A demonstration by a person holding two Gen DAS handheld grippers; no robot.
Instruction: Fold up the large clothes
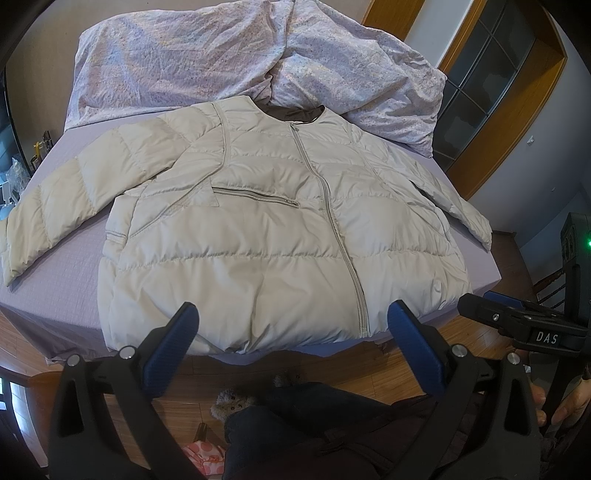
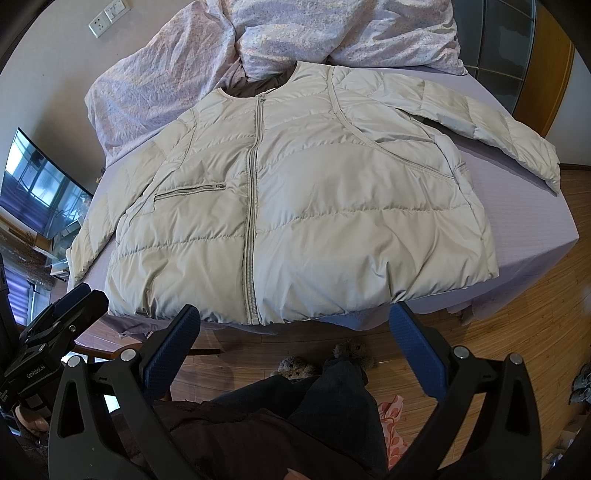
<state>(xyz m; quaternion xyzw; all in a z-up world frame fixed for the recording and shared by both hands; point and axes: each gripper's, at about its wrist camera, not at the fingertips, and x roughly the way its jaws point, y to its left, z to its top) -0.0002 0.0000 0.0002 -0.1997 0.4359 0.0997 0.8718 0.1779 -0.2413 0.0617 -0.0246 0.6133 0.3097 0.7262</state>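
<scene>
While both views show the cream puffer jacket (image 1: pixel 258 229) lying flat and zipped, front up, on the lilac-sheeted bed (image 1: pixel 74 266), with its hem at the near edge, each adds something of its own. From the left wrist, the left gripper (image 1: pixel 291 321) hangs off the near edge with its blue-padded fingers (image 1: pixel 177 339) wide apart, holding nothing, and the right gripper (image 1: pixel 480 306) enters at 3 o'clock, its tip foreshortened so I cannot tell how its fingers stand there; this view also shows the full sleeve stretched toward 9 o'clock. From the right wrist, the right gripper (image 2: pixel 295 321) is plainly spread and empty, level with the hem, and the left gripper (image 2: pixel 74 295) shows at 8 o'clock; only here do a wall socket (image 2: pixel 98 24) at 11 o'clock and a dark screen (image 2: pixel 37 184) at 9 o'clock appear. A rumpled floral duvet (image 1: pixel 221 62) lies at 12 o'clock behind the collar. Fuzzy slippers (image 2: pixel 295 365) on the wooden floor (image 2: pixel 517 332) are half hidden by dark trousers.
</scene>
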